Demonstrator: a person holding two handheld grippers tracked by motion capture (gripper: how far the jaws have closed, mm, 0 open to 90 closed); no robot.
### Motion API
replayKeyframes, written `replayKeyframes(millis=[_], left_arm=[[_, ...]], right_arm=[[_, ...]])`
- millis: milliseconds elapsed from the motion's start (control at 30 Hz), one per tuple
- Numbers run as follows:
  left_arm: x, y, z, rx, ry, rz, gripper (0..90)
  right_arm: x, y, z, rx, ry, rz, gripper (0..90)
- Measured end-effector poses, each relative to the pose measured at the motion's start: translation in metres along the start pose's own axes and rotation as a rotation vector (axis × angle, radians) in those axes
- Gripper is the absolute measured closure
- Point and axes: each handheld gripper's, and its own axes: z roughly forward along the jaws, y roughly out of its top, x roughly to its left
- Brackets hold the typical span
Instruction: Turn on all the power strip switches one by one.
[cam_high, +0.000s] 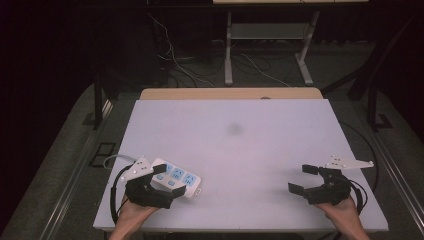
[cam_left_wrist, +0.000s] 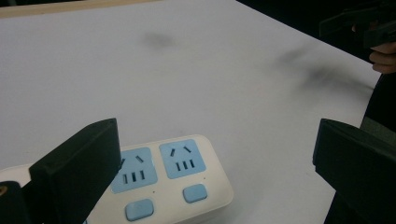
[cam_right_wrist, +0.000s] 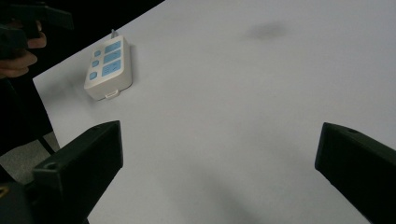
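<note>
A white power strip with blue sockets and blue buttons lies flat near the front left of the white table board. Its white cord runs off the left edge. My left gripper stands open at the strip, with one jaw over its far side and the other past its near edge. In the left gripper view, two sockets of the power strip lie between the spread jaws of the left gripper. My right gripper stands open and holds nothing at the front right. From there the power strip looks far off.
A dark smudge marks the middle of the board. A wooden desk edge runs along the back. Beyond it are desk legs and loose cables on the floor. The other hand's gripper shows at the right gripper view's top left.
</note>
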Motion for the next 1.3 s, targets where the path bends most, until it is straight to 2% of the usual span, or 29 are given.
replayKeyframes(millis=[467, 633, 933, 1300], left_arm=[[0.006, 0.006, 0.001, 0.061, -0.001, 0.005, 0.0], [0.008, 0.007, 0.004, 0.101, -0.007, 0.007, 0.0], [0.008, 0.018, 0.006, 0.178, -0.027, 0.047, 3.2], [0.007, 0.027, 0.014, 0.247, -0.04, 0.084, 6.5]], right_arm=[[0.0, -0.001, 0.001, 0.009, -0.001, 0.0, 0.7], [0.0, -0.002, 0.002, 0.015, -0.002, 0.0, 0.7], [0.001, -0.002, 0.003, 0.023, 0.0, -0.004, 0.7], [0.001, -0.002, 0.003, 0.025, 0.0, -0.005, 0.8]])
